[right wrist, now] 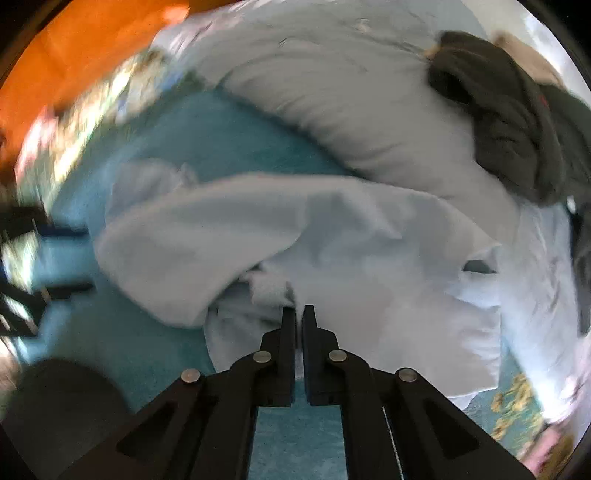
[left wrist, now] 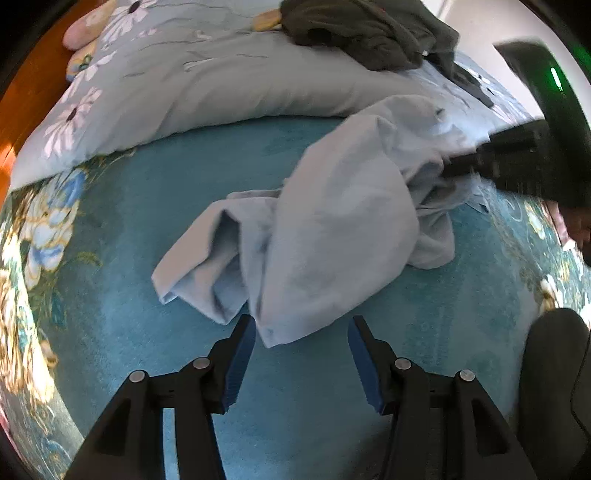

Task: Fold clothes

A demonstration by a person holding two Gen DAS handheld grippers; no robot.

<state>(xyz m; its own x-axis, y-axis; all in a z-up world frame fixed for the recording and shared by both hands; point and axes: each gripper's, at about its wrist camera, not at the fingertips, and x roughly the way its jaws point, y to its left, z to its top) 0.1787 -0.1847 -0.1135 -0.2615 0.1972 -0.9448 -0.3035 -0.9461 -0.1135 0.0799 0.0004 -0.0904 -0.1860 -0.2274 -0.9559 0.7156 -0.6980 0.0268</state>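
A crumpled light blue garment (left wrist: 325,229) lies on the teal bedspread (left wrist: 177,177). My left gripper (left wrist: 302,326) is open, and a corner of the garment lies between its fingertips. My right gripper (right wrist: 299,314) is shut on a bunch of the same garment (right wrist: 332,236) and lifts it; it shows in the left wrist view (left wrist: 491,162) at the garment's far right end. The left gripper appears blurred at the left edge of the right wrist view (right wrist: 55,258).
A grey-blue floral duvet (left wrist: 207,81) is heaped across the back of the bed. A pile of dark grey clothes (left wrist: 369,29) sits on it; it also shows in the right wrist view (right wrist: 509,118). An orange wooden headboard (right wrist: 85,48) stands behind. A dark knee (left wrist: 554,387) is at lower right.
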